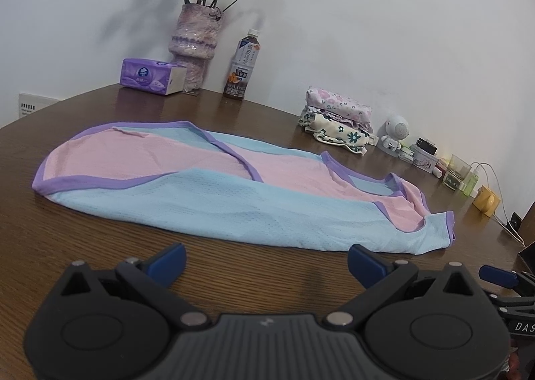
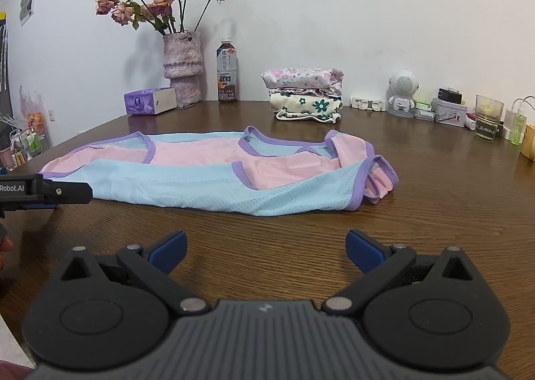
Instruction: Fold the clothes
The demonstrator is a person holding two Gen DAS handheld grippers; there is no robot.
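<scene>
A pink and light-blue mesh garment with purple trim lies spread flat on the brown wooden table. In the right wrist view the same garment stretches across the middle. My left gripper stands open just short of the garment's near blue edge, nothing between its blue fingertips. My right gripper is open too, a little back from the near edge. The left gripper shows from the side at the garment's left end. The right gripper's blue fingertip shows at the far right.
A stack of folded floral clothes sits at the back by the wall. Along the wall stand a vase of dried roses, a tea bottle, a purple tissue pack, a white robot figure, a glass and small items.
</scene>
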